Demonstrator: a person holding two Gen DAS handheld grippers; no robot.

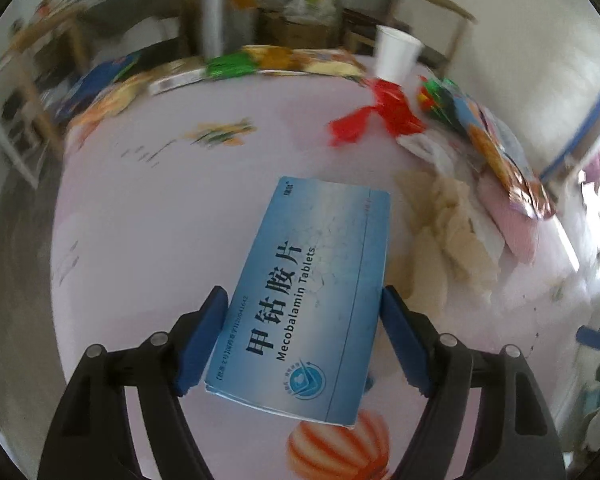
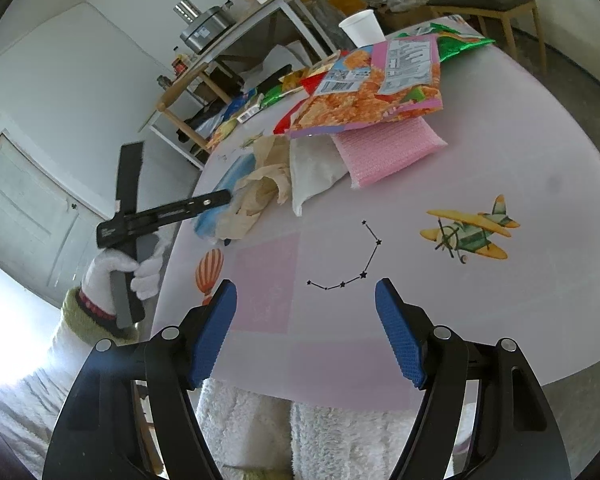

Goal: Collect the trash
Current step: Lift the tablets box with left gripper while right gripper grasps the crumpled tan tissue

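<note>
A blue tablet box (image 1: 312,292) lies slanted between the jaws of my left gripper (image 1: 304,304). The pads stand along its long edges, with a gap showing on the right side, and the gripper is open. From the right wrist view the left gripper (image 2: 220,197), in a white-gloved hand (image 2: 112,268), reaches over the same box (image 2: 204,224) at the table's left edge. Crumpled beige paper (image 1: 444,240) (image 2: 256,192) lies beside the box. My right gripper (image 2: 306,300) hangs open over the near table edge, nothing between its fingers.
The pale printed table (image 2: 500,140) carries an orange snack bag (image 2: 372,96), a pink bubble pouch (image 2: 388,152), a white bag (image 2: 316,168), a red wrapper (image 1: 380,112) and a white paper cup (image 2: 362,26). A wooden chair (image 2: 484,0) and a side table (image 2: 260,12) stand beyond.
</note>
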